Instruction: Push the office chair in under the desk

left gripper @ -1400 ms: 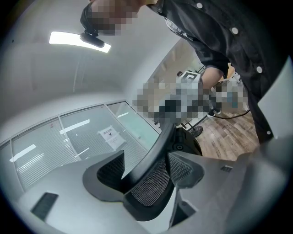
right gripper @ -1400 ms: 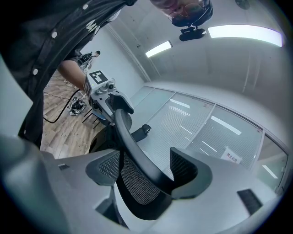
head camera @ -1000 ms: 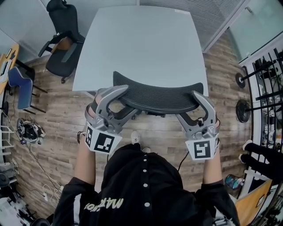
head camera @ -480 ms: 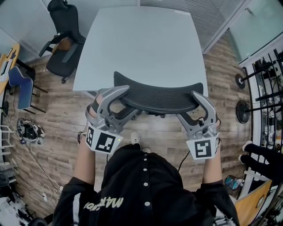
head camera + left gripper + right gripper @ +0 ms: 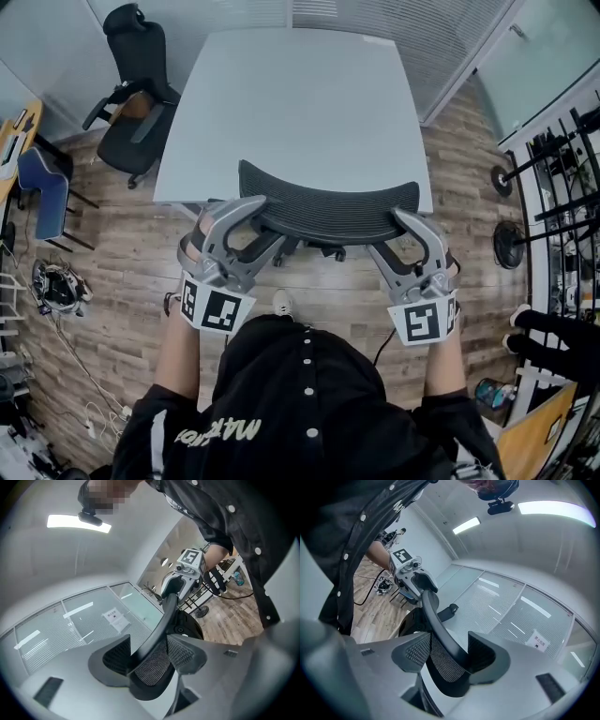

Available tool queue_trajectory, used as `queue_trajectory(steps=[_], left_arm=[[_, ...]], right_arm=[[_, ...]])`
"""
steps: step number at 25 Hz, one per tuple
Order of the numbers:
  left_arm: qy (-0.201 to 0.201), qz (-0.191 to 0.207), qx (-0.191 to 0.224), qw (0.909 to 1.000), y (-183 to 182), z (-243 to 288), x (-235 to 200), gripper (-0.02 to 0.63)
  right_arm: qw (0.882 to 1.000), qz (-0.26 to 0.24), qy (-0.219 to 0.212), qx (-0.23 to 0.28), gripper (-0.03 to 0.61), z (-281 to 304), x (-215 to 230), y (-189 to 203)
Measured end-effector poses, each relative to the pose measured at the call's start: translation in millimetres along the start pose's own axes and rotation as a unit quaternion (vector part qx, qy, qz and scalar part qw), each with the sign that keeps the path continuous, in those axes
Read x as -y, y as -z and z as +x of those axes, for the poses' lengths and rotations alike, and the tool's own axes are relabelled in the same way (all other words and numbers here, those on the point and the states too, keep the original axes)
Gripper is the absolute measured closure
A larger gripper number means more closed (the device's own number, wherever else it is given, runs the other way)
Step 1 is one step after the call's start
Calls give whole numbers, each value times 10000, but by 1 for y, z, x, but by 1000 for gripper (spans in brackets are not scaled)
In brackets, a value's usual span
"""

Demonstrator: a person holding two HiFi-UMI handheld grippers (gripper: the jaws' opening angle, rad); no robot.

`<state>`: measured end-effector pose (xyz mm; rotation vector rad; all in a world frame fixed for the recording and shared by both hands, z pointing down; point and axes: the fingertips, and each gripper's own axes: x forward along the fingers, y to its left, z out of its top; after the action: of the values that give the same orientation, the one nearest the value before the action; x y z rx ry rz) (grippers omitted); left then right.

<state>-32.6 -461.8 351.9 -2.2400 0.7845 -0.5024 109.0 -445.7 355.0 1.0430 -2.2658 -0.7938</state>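
Observation:
A black mesh office chair stands at the near edge of the white desk (image 5: 291, 103), with its curved backrest (image 5: 328, 202) facing me. My left gripper (image 5: 262, 223) sits on the backrest's left end and my right gripper (image 5: 392, 234) on its right end. Both pairs of jaws have just been closing. In the left gripper view the backrest's rim (image 5: 161, 620) runs between the left gripper's (image 5: 152, 656) pads, and they press on it. The right gripper view shows the rim (image 5: 433, 620) pinched the same way in the right gripper (image 5: 450, 656). The seat and wheels are hidden beneath the backrest.
A second black office chair (image 5: 136, 84) stands left of the desk, with a blue chair (image 5: 42, 183) and a heap of cables (image 5: 56, 281) further left. Glass walls run behind the desk. A metal rack (image 5: 562, 187) lines the right side of the wood floor.
Both grippers' jaws have narrowed onto the ends of the backrest. The chair and both hands stay about where they were.

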Motion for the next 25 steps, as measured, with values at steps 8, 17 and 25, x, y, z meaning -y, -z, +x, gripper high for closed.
queue_trajectory(steps=[8, 17, 25], left_arm=[[-186, -159, -95, 9997, 0, -16, -1, 424], [-541, -526, 65, 9971, -7, -33, -12, 515], [-799, -842, 81, 9932, -12, -50, -12, 569]], right_arm=[[9997, -8, 253, -76, 342, -11, 0, 0], [9980, 186, 609, -12, 396, -23, 0, -1], [9828, 1470, 1084, 282, 514, -47, 14, 2]])
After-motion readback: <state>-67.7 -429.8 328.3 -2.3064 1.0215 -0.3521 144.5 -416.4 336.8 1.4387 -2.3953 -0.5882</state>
